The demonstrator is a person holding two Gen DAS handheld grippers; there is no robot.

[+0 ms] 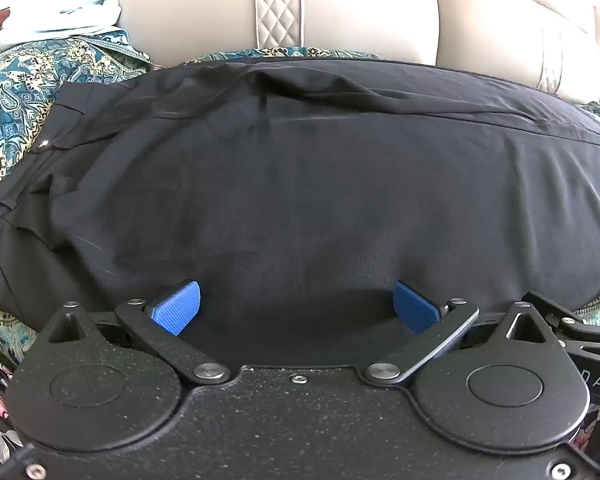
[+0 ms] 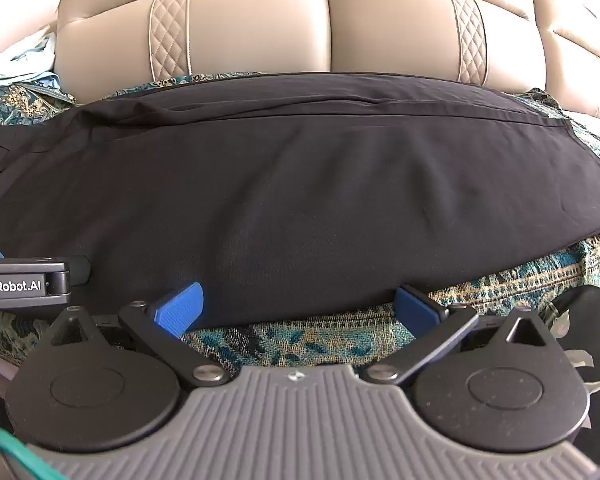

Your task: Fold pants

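Note:
Black pants (image 1: 320, 184) lie flat across a patterned teal cover, folded lengthwise with one leg on the other; the waistband (image 1: 40, 152) is at the left. They also fill the right wrist view (image 2: 300, 200), with the leg hem at the right. My left gripper (image 1: 296, 308) is open and empty, its blue pads (image 1: 178, 306) spread over the near edge of the fabric. My right gripper (image 2: 298, 306) is open and empty, its pads (image 2: 182, 308) at the pants' near edge, over the cover.
A beige leather sofa back (image 2: 324, 24) rises behind the pants. The patterned teal cover (image 2: 292, 340) lies under them. Light blue cloth (image 1: 80, 12) is piled at the far left. The left gripper's body (image 2: 20, 284) shows in the right wrist view.

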